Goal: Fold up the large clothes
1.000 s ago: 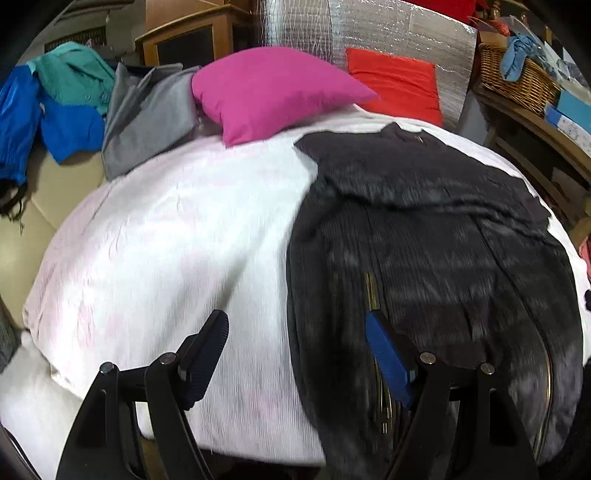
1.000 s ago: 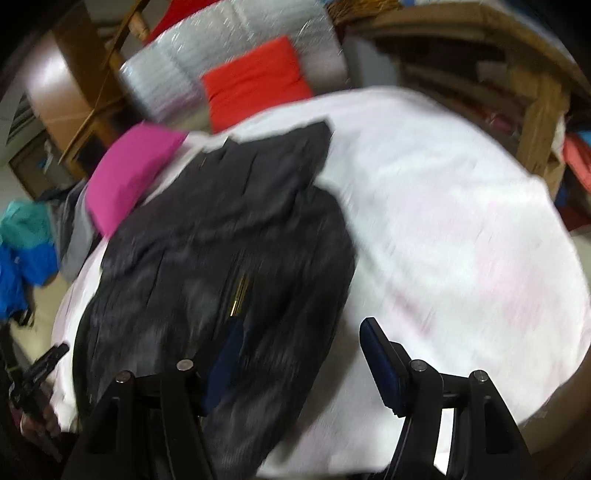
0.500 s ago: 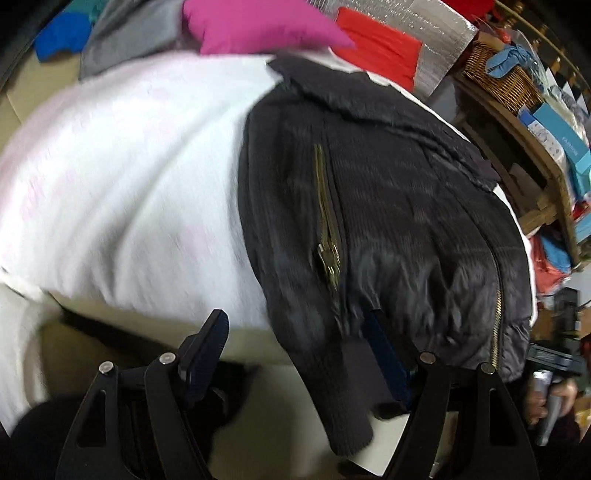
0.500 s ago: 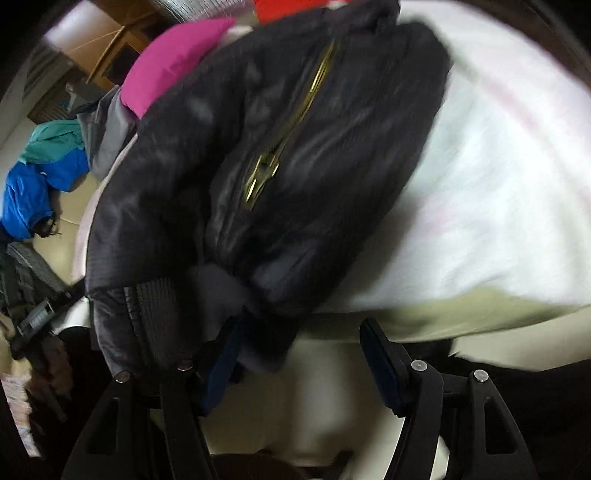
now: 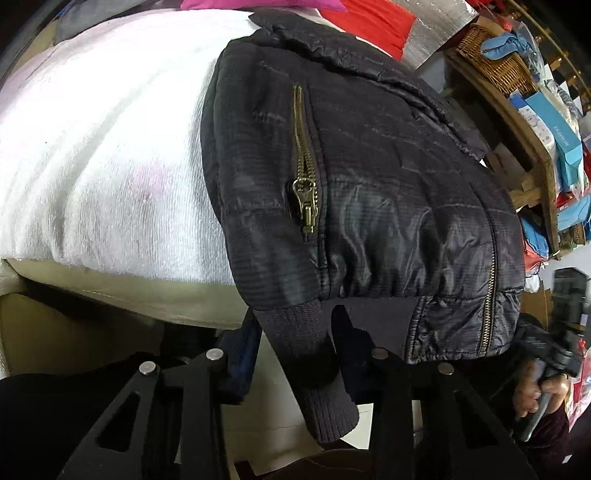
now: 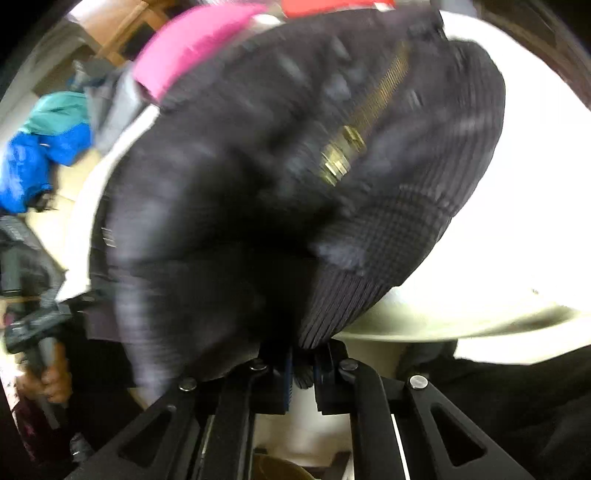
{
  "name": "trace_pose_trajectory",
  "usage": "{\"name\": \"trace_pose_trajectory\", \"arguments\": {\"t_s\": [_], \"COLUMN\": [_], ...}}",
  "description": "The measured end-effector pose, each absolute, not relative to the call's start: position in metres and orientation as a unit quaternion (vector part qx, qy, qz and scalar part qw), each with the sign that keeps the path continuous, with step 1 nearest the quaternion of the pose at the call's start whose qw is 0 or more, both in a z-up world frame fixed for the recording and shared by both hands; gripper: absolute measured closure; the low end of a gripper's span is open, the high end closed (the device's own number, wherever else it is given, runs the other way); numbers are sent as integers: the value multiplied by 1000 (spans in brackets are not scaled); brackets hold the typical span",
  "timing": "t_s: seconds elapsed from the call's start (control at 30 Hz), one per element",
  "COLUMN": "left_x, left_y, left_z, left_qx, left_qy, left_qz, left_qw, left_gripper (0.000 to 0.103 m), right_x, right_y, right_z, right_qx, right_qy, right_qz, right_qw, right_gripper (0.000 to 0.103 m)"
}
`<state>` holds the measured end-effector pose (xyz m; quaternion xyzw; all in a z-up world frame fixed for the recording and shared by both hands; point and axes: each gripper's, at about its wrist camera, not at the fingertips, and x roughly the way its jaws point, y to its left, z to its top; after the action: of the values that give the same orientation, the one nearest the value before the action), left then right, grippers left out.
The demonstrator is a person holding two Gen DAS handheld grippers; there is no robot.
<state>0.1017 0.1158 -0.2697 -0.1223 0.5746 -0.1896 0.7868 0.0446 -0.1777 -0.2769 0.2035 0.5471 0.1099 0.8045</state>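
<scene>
A black quilted jacket (image 5: 369,177) with brass zippers lies on the white-covered bed (image 5: 103,155), its ribbed hem hanging over the front edge. My left gripper (image 5: 295,354) is partly closed with the ribbed hem corner (image 5: 314,369) hanging between its fingers; the jaws still stand apart around it. In the right wrist view the jacket (image 6: 295,166) fills the frame, blurred. My right gripper (image 6: 303,369) is shut on the other ribbed hem corner (image 6: 332,302).
A pink pillow (image 6: 199,48) and a red cushion (image 5: 369,22) lie at the bed's far end. Blue, teal and grey clothes (image 6: 48,147) are piled at the left. A wooden shelf with a wicker basket (image 5: 495,62) stands on the right.
Both grippers dropped to the bed's front edge at the jacket hem. The right gripper closed on the hem; the left narrowed around the other corner.
</scene>
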Motion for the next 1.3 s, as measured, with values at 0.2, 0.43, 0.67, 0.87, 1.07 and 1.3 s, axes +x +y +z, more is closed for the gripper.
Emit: {"name": "trace_pose_trajectory", "arguments": {"t_s": [0.2,0.43,0.67,0.87,1.07,1.3], "left_x": [105,101,98,91,88,85], "left_y": [106,101,104,97,90,79], "left_z": [-282,-274,-263,-255,-253,-251], "left_qx": [-120,-93,-79,-43,-16,27], "left_qy": [607,582,551,528,518,508], "left_qz": [-187,-204,-197,-181,-170,-153], "left_qw": [763,782,807,828,838,847], "left_gripper": [34,74,90,90,90,90], "right_x": [51,47,27,26,41,43], "right_y": [-192,-193,-193,-204,-187,-194], "right_z": [-298,-324,-265,-267,-318,-338], "right_qx": [237,288,223,202,204,235], "right_qy": [567,576,510,520,589,595], "right_qz": [111,98,107,113,81,73], "right_qw": [781,759,824,822,778,765], "right_gripper": [92,92,94,94,80,53]}}
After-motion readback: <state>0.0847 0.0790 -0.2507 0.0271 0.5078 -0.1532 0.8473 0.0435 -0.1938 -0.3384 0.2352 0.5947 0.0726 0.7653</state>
